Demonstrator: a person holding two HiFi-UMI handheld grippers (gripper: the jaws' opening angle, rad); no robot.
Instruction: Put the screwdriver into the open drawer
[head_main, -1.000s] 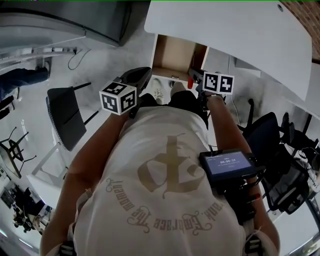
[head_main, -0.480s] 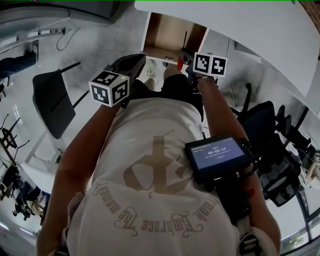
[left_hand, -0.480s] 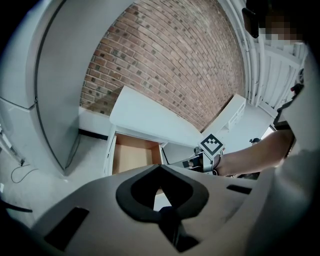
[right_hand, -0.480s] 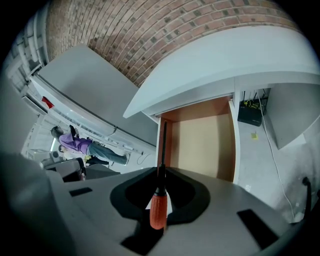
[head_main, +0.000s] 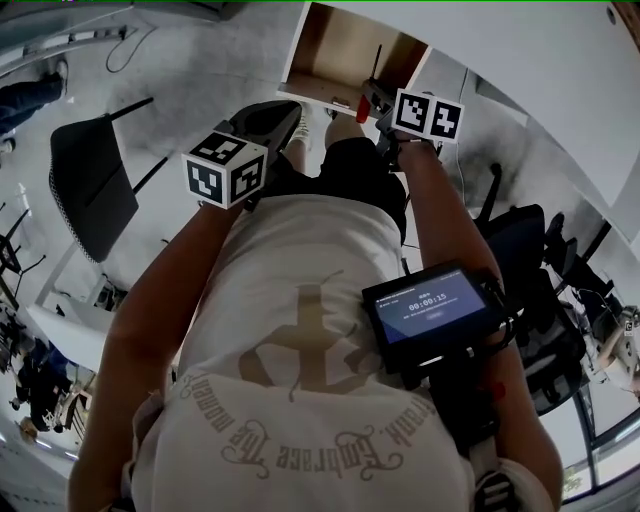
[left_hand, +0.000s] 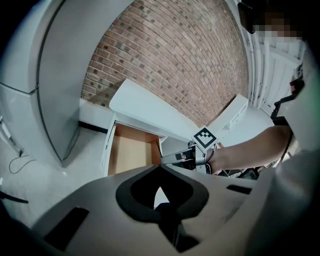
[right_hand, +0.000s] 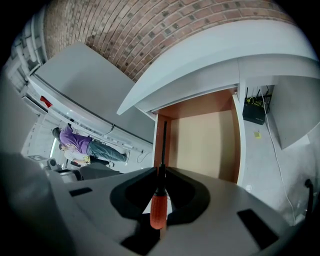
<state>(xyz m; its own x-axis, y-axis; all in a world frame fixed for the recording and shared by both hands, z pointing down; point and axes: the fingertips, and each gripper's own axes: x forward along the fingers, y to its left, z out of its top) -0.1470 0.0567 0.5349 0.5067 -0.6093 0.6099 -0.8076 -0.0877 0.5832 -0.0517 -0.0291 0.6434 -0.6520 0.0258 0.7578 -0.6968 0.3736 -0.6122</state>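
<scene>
The left gripper (left_hand: 159, 169) is closed on nothing, held near the right gripper (right_hand: 161, 172), which clamps the screwdriver (right_hand: 158, 209) (red handle nearest, dark shaft pointing ahead). Beyond its tip lies the open drawer (right_hand: 207, 142), under a white desk (right_hand: 210, 55).

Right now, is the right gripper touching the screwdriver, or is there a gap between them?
Touching. In its own view, the right gripper has both jaws closed on the screwdriver, just where the black shaft meets the orange handle.
</scene>
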